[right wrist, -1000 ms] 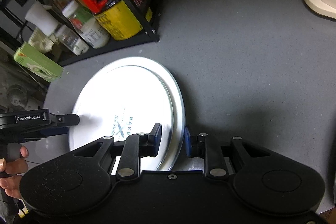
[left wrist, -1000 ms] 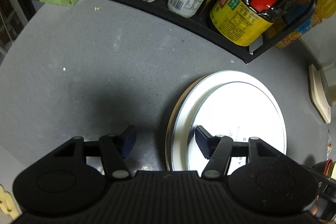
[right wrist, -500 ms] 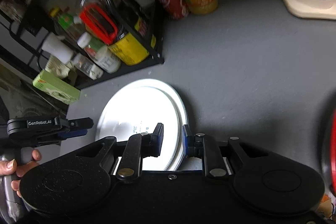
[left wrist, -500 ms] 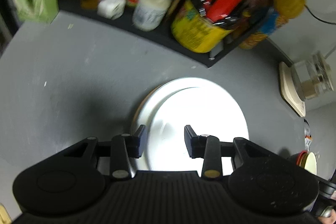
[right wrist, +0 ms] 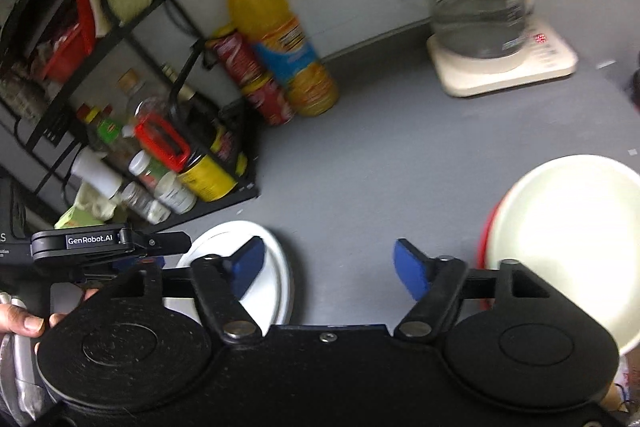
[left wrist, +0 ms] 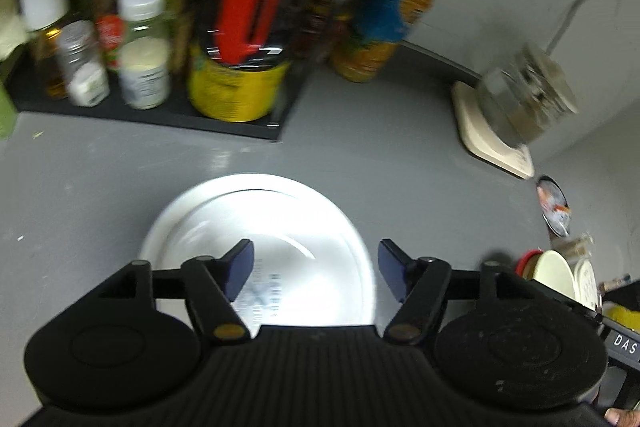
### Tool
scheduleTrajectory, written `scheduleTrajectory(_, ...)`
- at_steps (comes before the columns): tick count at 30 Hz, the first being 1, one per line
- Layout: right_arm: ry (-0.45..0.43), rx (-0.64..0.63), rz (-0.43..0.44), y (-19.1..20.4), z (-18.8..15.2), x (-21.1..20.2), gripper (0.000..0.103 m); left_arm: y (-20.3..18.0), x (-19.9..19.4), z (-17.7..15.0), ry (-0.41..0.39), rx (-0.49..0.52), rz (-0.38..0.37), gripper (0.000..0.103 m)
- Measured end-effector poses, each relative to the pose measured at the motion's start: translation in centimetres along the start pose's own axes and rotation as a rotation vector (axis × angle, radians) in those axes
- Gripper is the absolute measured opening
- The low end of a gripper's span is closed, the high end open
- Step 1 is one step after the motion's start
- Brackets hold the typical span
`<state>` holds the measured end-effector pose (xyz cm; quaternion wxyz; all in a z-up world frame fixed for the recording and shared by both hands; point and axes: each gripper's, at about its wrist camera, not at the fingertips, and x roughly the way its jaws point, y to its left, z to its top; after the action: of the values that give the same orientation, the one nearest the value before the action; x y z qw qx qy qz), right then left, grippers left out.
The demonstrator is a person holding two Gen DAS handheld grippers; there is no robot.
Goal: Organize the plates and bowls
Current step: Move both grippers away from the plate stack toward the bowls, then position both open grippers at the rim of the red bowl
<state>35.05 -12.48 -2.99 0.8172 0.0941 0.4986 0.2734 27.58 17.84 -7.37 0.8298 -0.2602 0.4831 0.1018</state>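
Observation:
A stack of white plates lies flat on the grey counter. My left gripper hangs above its near edge, jaws opening, with nothing held between them. In the right wrist view the same plates show at lower left, partly behind my left finger. My right gripper is also opening, and only bare counter shows between its pads. A cream bowl on a red dish sits at the right. The left hand-held unit hovers over the plates' far side, with a hand on it.
A black rack of jars and bottles stands at the back left. Beside it are an orange juice bottle and a red can. A glass kettle on a cream base stands at the back right.
The right gripper let go of the plates' rim and opened wide. The left gripper narrowed over the rim, then opened. Both rose and pulled back, leaving the plates on the counter.

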Motion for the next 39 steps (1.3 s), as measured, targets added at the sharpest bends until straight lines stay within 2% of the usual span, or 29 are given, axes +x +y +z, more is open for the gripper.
scheduleTrajectory(5, -0.052, 0.036, -0.038, -1.8, -0.2, -2.0, 0.095, -3.2, 0.6, 0.1, 0.012, 0.079, -0.018, 0.083)
scheduleTrajectory(11, -0.1, 0.111, -0.091, -4.4, -0.6, -4.0, 0.099, -6.7, 1.8, 0.0, 0.04, 0.145, -0.068, 0.086)
scheduleTrajectory(15, -0.116, 0.152, -0.125, -5.9, -0.9, -5.0, 0.099, -8.8, 2.3, -0.2, 0.034, 0.182, -0.082, 0.087)
scheduleTrajectory(26, -0.135, 0.26, -0.205, -10.2, -2.0, -7.0, 0.099, -14.1, 4.8, -1.0, 0.098, 0.28, -0.127, 0.087)
scheduleTrajectory(33, -0.126, 0.34, -0.223, -13.3, -2.5, -7.3, 0.099, -17.1, 6.8, -1.9, 0.14, 0.309, -0.146, 0.087)
scheduleTrajectory(39, -0.098, 0.353, -0.228, -15.3, -2.5, -6.8, 0.099, -19.1, 8.4, -2.5, 0.167, 0.304, -0.15, 0.087)
